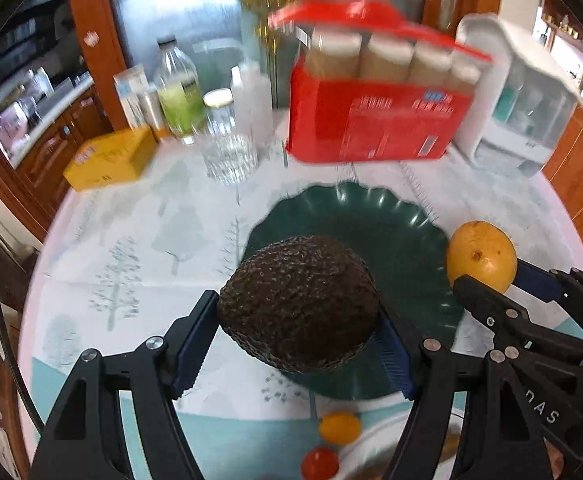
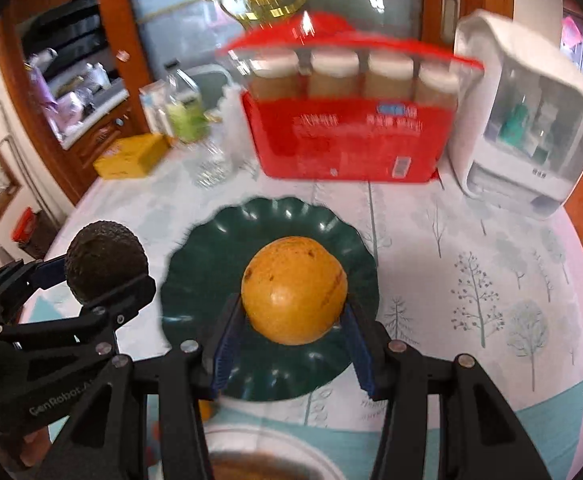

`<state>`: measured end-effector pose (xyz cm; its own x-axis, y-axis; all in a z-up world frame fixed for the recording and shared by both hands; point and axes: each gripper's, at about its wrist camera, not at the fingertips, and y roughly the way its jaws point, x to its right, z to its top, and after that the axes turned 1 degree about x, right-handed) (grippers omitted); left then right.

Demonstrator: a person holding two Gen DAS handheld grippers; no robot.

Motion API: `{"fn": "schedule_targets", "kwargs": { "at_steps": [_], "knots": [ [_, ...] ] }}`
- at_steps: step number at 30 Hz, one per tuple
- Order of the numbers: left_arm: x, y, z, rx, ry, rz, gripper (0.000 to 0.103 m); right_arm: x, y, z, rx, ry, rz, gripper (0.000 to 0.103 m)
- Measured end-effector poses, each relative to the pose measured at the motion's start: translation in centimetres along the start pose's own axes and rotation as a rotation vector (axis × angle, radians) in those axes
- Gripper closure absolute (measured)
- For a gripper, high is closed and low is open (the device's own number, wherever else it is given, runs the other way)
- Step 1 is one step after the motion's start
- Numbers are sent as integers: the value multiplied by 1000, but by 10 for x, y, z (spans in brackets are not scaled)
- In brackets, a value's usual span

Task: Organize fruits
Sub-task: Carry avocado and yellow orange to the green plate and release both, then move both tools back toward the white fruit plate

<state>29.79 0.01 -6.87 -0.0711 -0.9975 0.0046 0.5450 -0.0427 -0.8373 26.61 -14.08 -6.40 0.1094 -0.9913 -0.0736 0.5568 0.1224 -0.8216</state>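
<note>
Kitchen background with wood cabinets; round table (image 2: pixel 491 264) under a tree-print cloth is where I'm working. My left gripper (image 1: pixel 295 320) has its fingers clamped on a dark avocado (image 1: pixel 297 302), carried above the near-left edge of the green scalloped plate (image 1: pixel 395 224). My right gripper (image 2: pixel 291 328) has its fingers closed on a yellow-orange round fruit (image 2: pixel 293 290), held over the plate's middle. I read both as carried in the air for drop-off, so the plate looks like the collection spot; it is empty for now. Two small tomatoes, one yellow (image 1: pixel 339 428) and one red (image 1: pixel 319 462), sit near me beside a pale dish, likely next. Far side: red carton of bottles (image 2: pixel 347 140), yellow box (image 1: pixel 109 158), white appliance (image 2: pixel 527 120); print on all too blurred to read. Only legible writing: "GenRobot" on the left gripper body in the right wrist view.
</note>
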Motion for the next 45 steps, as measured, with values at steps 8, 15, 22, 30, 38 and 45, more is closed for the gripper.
{"fn": "schedule_targets", "kwargs": {
  "at_steps": [8, 15, 22, 30, 38, 45],
  "knots": [
    [3, 81, -7, -115, 4, -7, 30, 10, 66, -12, -103, 37, -27, 53],
    [7, 101, -14, -125, 59, 10, 29, 11, 80, -18, -103, 14, -25, 52],
    [3, 96, -13, -132, 29, -27, 21, 14, 72, -16, -83, 14, 5, 52],
    [-10, 72, -7, -106, -24, -42, 1, 11, 43, -6, -23, 9, 36, 48],
    [-14, 31, -4, -49, -17, -26, 1, 1, 11, -2, 24, -13, 38, 48],
    [-17, -13, -10, -3, -14, -15, 1, -9, -28, -6, 75, -42, 37, 48]
  ]
}}
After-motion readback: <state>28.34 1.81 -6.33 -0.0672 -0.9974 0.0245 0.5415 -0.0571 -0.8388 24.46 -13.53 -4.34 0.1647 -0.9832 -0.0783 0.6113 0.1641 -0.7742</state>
